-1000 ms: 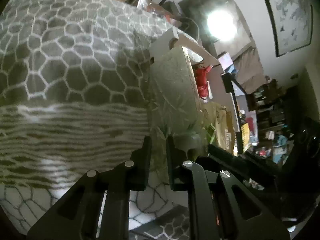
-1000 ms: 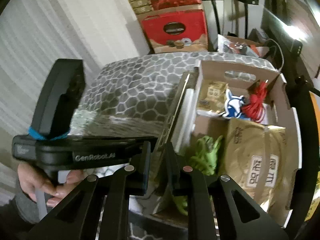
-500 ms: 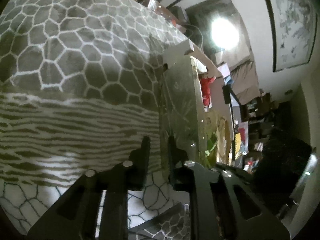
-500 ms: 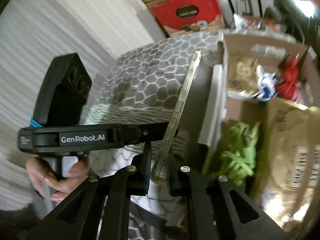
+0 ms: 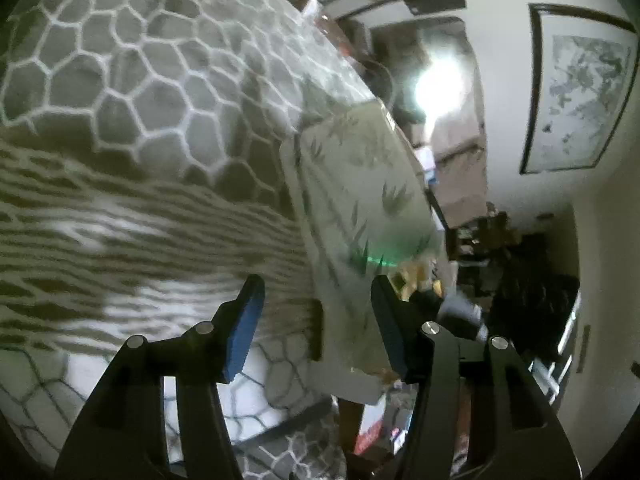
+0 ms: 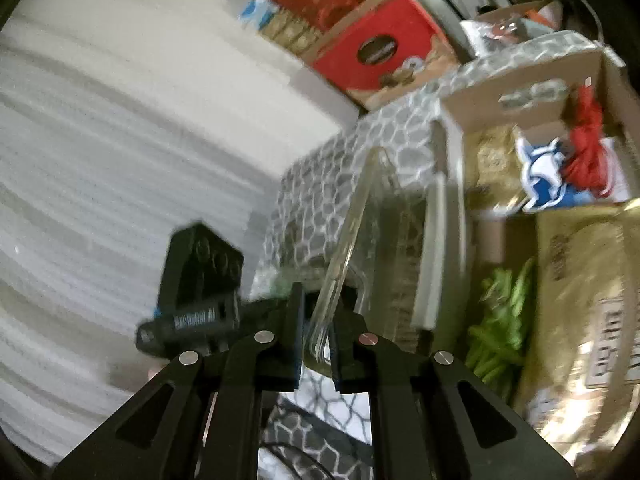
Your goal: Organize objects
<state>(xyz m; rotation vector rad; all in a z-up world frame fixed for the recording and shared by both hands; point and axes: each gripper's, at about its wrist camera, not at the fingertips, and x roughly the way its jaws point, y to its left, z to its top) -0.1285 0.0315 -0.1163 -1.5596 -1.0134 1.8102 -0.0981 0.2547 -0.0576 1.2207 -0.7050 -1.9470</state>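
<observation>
Glass tray (image 6: 352,248) with a leaf pattern stands on edge, pinched at its rim by the right gripper (image 6: 318,332); left gripper (image 5: 316,320) is opening around it, pads clear. Right of both, the cardboard box (image 6: 520,92) is already partly filled; the tray is not yet placed.

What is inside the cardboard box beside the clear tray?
Inside the cardboard box: a gold bag, green stalks, a red tassel, a blue-and-white figure and a tan packet. Anything under them is covered.

Wrist views, close, sharing glass tray (image 5: 360,216)
</observation>
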